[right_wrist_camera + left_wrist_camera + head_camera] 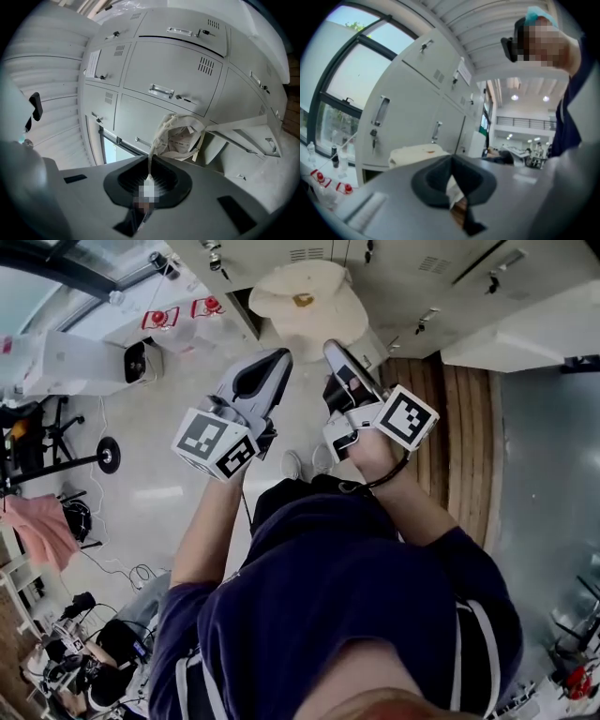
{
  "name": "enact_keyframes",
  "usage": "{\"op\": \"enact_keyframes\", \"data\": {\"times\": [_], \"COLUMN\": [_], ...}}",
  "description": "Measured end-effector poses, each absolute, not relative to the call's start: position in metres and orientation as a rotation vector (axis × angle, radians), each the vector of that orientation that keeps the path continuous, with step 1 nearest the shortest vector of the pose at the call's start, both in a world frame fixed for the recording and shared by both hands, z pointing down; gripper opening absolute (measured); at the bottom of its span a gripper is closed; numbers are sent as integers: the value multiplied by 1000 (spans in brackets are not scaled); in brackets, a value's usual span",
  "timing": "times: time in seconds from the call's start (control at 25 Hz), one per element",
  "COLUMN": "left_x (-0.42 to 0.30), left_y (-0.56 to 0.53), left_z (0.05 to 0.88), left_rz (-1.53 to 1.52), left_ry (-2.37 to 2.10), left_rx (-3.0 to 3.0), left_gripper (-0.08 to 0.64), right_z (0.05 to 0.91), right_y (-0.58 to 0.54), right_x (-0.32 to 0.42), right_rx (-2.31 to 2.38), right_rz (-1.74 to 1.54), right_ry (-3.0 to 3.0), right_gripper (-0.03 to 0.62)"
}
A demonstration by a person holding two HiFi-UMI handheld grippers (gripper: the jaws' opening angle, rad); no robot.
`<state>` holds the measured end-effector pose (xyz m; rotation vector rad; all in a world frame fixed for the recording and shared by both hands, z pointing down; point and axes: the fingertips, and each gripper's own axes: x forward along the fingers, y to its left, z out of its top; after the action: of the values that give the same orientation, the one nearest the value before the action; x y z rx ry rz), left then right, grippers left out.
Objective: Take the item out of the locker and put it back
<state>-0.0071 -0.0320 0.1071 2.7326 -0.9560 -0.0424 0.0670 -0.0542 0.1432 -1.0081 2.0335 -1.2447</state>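
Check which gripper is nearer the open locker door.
Right. In the head view the right gripper, holding the bag, sits left of the door; the left gripper is farther left.

Light: bright, even daylight from window (356, 79); soft shadows. My gripper views: fisheye-bent, dark corners, blurred foreground.

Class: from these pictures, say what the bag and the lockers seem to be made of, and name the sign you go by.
The bag: probably cotton canvas or a similar woven cloth, cream and matt; it sags, creases and folds softly.
The lockers: likely painted sheet metal, pale grey, smooth with a slight sheen; flat rigid fronts with punched vents.
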Motion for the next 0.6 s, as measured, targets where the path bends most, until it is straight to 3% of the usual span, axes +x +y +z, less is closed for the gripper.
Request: {"op": "enact_keyframes", "data": {"times": [0.6], "left_x": [-52], "left_y": [-8], "left_z": [70], "left_rz": [-112], "left_ry": [-824], "left_rx": [2826], "left_gripper": [3], "right_z": [71], "right_y": [-16], "right_x": [51], "right_rx": [-1061], "right_rz": [-1019], "right_ry": [1980], "right_gripper": [21]}}
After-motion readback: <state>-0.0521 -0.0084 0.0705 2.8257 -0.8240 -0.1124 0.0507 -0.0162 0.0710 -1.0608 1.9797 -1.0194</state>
